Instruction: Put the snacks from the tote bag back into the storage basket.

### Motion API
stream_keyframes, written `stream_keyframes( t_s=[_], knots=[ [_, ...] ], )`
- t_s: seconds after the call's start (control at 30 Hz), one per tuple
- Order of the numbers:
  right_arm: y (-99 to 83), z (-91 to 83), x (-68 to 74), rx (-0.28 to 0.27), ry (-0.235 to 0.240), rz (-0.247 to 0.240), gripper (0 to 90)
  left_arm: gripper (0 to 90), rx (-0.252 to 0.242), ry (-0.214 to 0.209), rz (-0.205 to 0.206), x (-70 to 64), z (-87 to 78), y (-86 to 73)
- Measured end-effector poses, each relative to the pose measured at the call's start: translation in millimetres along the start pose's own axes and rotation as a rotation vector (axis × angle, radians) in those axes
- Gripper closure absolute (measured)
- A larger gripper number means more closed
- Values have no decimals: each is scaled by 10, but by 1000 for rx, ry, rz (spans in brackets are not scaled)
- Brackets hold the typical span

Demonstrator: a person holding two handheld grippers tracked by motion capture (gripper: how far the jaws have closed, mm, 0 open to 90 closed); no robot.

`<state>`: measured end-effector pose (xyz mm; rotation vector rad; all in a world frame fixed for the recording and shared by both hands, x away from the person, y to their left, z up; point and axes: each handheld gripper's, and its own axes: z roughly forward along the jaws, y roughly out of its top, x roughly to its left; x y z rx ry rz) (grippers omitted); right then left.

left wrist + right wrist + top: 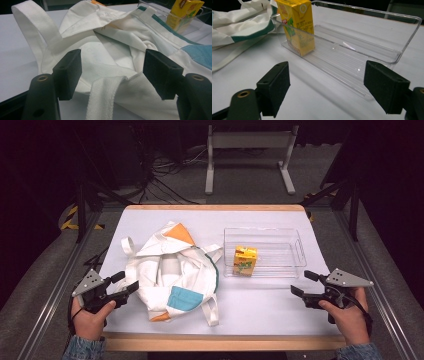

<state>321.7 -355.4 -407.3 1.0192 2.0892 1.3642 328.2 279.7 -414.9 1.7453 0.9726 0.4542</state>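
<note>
A white cloth tote bag [170,272] with orange, teal and blue patches lies crumpled on the table's left half. To its right, a yellow juice carton [245,260] stands upright at the left end of a clear plastic tray [285,251]. My left gripper [126,283] is open at the bag's left edge; in the left gripper view a white strap [105,100] of the bag [112,47] lies between the jaws. My right gripper [304,283] is open, just off the tray's near right corner, empty. Beyond it are the carton [298,27] and the tray [367,42].
The white tabletop [260,305] has a wooden front edge [225,341] near my hands. Behind the table stand a grey metal frame [248,155] and loose cables [165,175] on the floor. Bare tabletop lies in front of the tray.
</note>
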Motion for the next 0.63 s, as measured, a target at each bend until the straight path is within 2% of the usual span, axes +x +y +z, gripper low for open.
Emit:
stream_keyframes(
  t_s=[0.2, 0.27, 0.5, 0.63],
  knots=[
    [-94, 63, -41, 17, -57, 20, 215, 325, 6, -4, -1, -5, 27, -11],
    [-97, 70, -43, -1, -63, 20, 215, 321, 8, -5, 0, -3, 29, -14],
    [-91, 72, -45, -40, -84, -20, 214, 320, -1, -12, -9, 6, 24, -12],
    [-96, 83, -49, -41, -113, -19, 213, 320, -4, -14, -13, 4, 26, -14]
  ],
)
